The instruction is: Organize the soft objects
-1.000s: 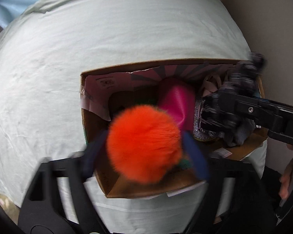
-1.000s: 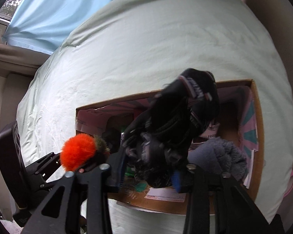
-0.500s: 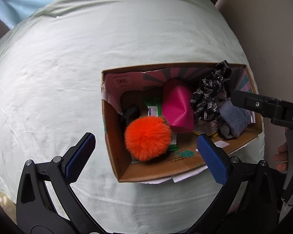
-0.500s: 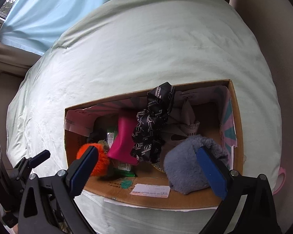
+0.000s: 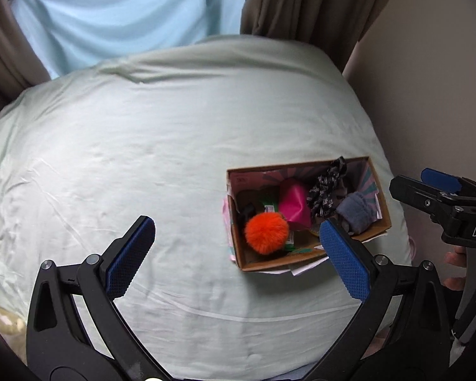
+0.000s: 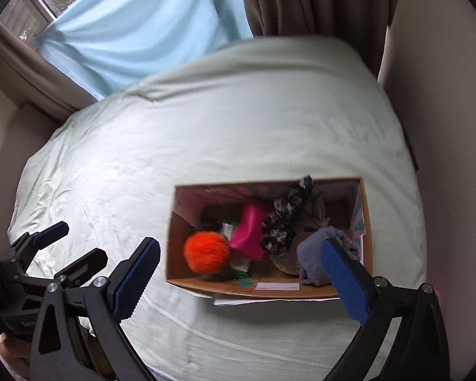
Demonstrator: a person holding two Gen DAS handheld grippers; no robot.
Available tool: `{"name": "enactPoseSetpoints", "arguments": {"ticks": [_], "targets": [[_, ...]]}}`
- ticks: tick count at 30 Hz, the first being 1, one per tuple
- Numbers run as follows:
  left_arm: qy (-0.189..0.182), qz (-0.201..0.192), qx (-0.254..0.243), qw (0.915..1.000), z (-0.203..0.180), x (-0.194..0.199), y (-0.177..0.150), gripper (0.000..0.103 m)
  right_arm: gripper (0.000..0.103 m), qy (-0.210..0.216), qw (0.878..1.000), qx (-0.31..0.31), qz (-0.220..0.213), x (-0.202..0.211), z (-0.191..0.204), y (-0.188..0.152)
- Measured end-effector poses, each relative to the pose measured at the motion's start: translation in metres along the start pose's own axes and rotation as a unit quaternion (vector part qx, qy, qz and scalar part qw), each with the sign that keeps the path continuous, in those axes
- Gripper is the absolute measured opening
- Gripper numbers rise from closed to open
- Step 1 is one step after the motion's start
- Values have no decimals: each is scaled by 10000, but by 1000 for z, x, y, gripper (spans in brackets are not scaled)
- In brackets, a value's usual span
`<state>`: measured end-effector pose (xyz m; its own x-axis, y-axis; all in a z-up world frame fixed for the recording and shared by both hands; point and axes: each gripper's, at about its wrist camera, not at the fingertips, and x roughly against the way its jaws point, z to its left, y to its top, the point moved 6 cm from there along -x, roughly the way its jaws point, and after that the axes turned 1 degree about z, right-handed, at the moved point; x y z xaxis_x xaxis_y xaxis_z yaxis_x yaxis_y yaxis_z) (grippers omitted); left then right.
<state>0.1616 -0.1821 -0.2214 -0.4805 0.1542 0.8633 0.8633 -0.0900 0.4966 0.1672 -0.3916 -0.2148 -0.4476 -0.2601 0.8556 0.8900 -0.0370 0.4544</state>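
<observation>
An open cardboard box [image 5: 314, 257] [image 6: 174, 241] sits on the pale green bed. Inside lie an orange fluffy pom-pom [image 5: 266, 233] [image 6: 207, 251], a pink pouch [image 5: 293, 204] [image 6: 249, 231], a black patterned scrunchie [image 5: 325, 190] [image 6: 284, 222] and a grey fuzzy item [image 5: 355, 211] [image 6: 311, 254]. My left gripper [image 5: 238, 258] is open and empty, above the bed left of the box. My right gripper [image 6: 241, 279] is open and empty, above the box's near side; it also shows in the left wrist view [image 5: 434, 190].
The pale green bed sheet [image 5: 142, 158] [image 6: 238, 111] spreads left and behind the box. A light blue curtain [image 5: 111, 16] and brown drapes [image 5: 301, 0] hang behind. A beige wall [image 5: 428, 63] runs along the bed's right edge. My left gripper shows at the right wrist view's left [image 6: 47, 247].
Both grippers opened and dropped their items into the box: the orange pom-pom from the left, the black scrunchie from the right. Both then pulled back and up, away from the box.
</observation>
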Motion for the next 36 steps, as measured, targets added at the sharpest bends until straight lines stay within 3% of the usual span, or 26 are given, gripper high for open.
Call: {"name": "enactPoseSetpoints", "arguments": {"ticks": [3, 9, 16, 27, 36], "targets": [[94, -437, 40, 9990, 23, 48, 7, 103, 100, -226, 9986, 171, -452, 42, 27, 6], [158, -1273, 256, 9914, 71, 134, 16, 103, 101, -288, 9905, 460, -1263, 112, 82, 15], [289, -2001, 559, 9778, 111, 203, 8, 103, 101, -338, 9809, 617, -1816, 156, 129, 8], [689, -2687, 447, 9597, 123, 240, -15, 103, 101, -807, 9649, 577, -2433, 185, 148, -10], [617, -2742, 379, 9589, 121, 239, -17, 103, 101, -924, 9568, 650, -2678, 194, 157, -10]]}}
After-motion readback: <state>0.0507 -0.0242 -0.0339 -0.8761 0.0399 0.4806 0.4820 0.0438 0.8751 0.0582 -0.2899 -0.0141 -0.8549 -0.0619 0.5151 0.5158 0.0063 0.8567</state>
